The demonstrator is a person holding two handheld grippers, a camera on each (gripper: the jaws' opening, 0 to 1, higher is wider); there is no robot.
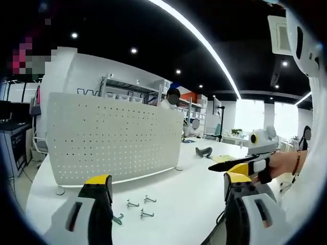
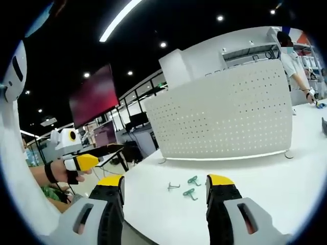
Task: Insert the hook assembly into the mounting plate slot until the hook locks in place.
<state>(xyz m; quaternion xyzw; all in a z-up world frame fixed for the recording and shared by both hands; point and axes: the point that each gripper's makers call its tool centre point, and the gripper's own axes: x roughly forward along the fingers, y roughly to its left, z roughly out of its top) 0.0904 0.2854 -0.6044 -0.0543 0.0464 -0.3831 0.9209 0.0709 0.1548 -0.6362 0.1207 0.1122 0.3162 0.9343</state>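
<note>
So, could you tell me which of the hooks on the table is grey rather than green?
The grey hook is the leftmost in the right gripper view; the two green hooks lie to its right.

A bright workshop behind the white round-edged table (image 1: 194, 189).
Far back, metal storage shelving (image 1: 127, 89) holds boxes; a person in white (image 1: 168, 99) stands by it. A dark red wall screen (image 2: 94, 97) hangs left, long ceiling light strip (image 1: 199, 41) overhead.

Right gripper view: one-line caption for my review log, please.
Open right hand-held gripper hovers over a white table with three small metal hooks lying before an upright white perforated pegboard.
</note>
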